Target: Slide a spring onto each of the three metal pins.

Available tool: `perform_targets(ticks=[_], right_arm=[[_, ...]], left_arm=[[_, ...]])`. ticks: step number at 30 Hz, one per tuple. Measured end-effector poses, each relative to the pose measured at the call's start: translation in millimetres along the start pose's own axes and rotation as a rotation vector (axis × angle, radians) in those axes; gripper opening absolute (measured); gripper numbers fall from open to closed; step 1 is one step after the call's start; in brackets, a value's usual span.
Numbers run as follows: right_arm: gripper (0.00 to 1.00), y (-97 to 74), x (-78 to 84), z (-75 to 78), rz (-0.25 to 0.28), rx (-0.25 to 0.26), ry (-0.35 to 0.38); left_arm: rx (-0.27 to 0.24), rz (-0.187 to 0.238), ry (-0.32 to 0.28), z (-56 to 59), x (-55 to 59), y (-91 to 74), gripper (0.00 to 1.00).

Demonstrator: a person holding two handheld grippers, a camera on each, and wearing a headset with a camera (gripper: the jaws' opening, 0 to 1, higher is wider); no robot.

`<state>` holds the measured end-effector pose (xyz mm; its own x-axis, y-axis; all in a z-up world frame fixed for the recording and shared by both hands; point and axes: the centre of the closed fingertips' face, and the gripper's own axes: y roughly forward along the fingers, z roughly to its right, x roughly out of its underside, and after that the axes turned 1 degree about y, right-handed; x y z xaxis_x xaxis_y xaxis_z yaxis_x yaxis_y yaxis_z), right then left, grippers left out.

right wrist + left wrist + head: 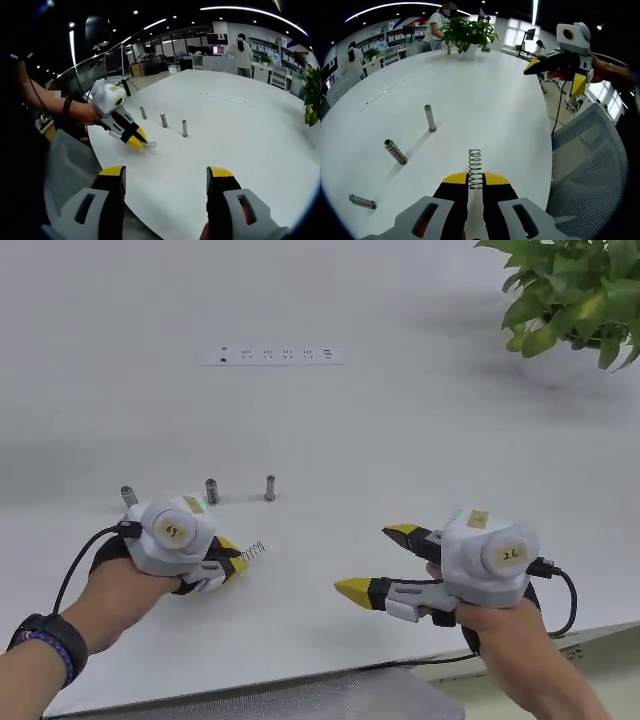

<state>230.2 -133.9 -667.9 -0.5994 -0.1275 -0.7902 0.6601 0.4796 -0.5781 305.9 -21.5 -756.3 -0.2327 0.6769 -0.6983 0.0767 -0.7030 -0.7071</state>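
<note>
Three metal pins stand in a row on the white table. The left pin and middle pin each carry a spring; the right pin is bare. In the left gripper view the bare pin stands ahead and to the left. My left gripper is shut on a loose spring, which sticks out past the yellow tips. It hovers just in front of the pins. My right gripper is open and holds nothing, off to the right.
A white power strip lies further back on the table. A potted plant stands at the far right corner. A grey mesh chair sits under the near table edge. People stand in the room beyond.
</note>
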Motion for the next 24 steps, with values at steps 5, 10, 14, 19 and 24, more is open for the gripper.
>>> perform_targets(ticks=[5, 10, 14, 19, 24], right_arm=[[0.64, 3.1, 1.3, -6.3, -0.004, -0.016, -0.008], [0.64, 4.0, 2.3, -10.0, -0.008, -0.027, -0.013], [0.64, 5.4, 2.5, -11.7, -0.013, -0.037, -0.022], [0.64, 7.1, 0.6, -14.6, -0.015, -0.048, -0.032], [0.64, 9.8, -0.5, -18.5, -0.018, -0.060, -0.040]], left_arm=[[-0.024, 0.010, -0.012, 0.4, 6.4, -13.4, 0.03], [-0.053, 0.016, -0.027, -0.6, 14.2, -24.4, 0.03], [-0.070, 0.033, -0.043, 1.9, 14.8, -35.9, 0.03], [-0.088, 0.049, -0.045, 2.0, 13.5, -45.7, 0.03], [-0.096, 0.063, -0.044, 3.8, 14.0, -51.9, 0.03]])
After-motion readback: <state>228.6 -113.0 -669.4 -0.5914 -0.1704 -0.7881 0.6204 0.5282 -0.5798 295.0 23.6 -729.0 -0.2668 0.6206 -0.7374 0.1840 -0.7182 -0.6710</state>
